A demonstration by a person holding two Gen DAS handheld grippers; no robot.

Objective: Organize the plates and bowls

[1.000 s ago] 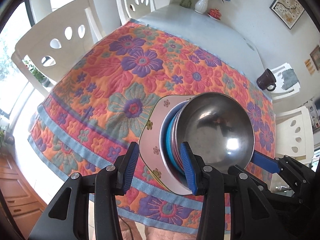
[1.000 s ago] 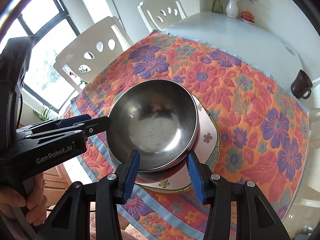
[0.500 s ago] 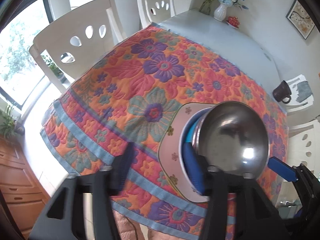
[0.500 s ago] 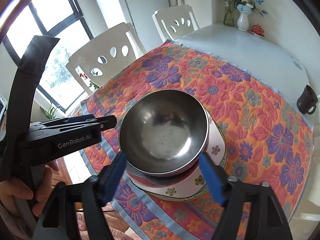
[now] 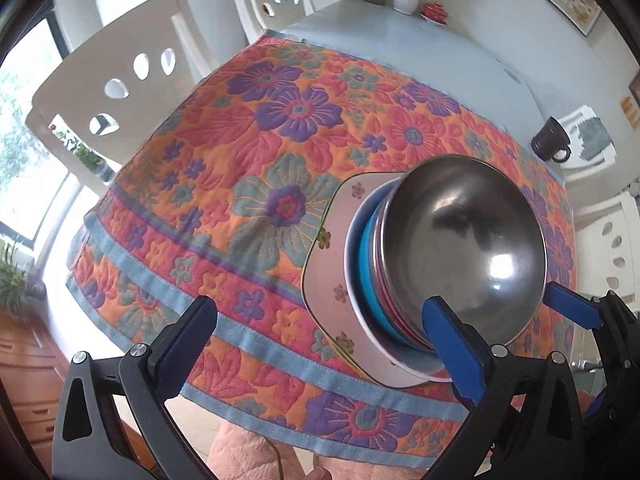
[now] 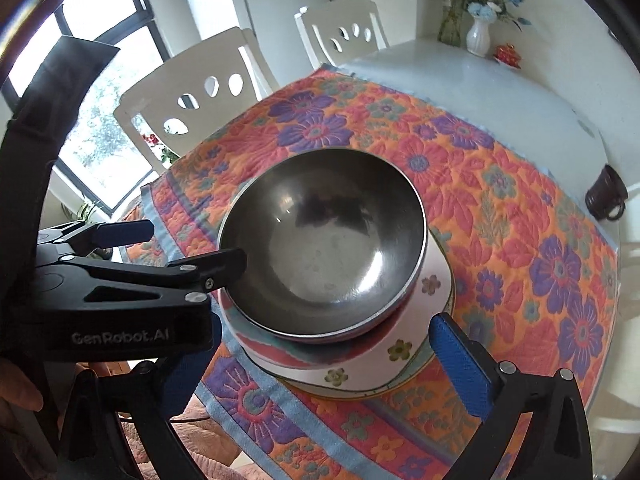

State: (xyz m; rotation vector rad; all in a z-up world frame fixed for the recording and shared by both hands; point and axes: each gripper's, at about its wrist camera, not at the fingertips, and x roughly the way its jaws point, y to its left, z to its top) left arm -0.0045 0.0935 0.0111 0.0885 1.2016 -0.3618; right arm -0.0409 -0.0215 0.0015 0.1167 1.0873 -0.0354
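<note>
Left gripper (image 5: 320, 344) jaws spread wide, holding nothing, at the near-left of the stack. Steel round bowl (image 6: 322, 236) sits on top of stacked blue and pink plates (image 5: 370, 280) on a white flower-print plate (image 6: 400, 360), on the floral orange quilted cloth (image 5: 248, 152) covering the bench. Right gripper (image 6: 316, 364) wide, empty, just short of the stack. Dark brown mug (image 5: 551, 143) far right, well apart.

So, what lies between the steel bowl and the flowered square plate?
Left wrist view: stacked dishes between the steel bowl and flowered square plate, including a blue dish.
</note>
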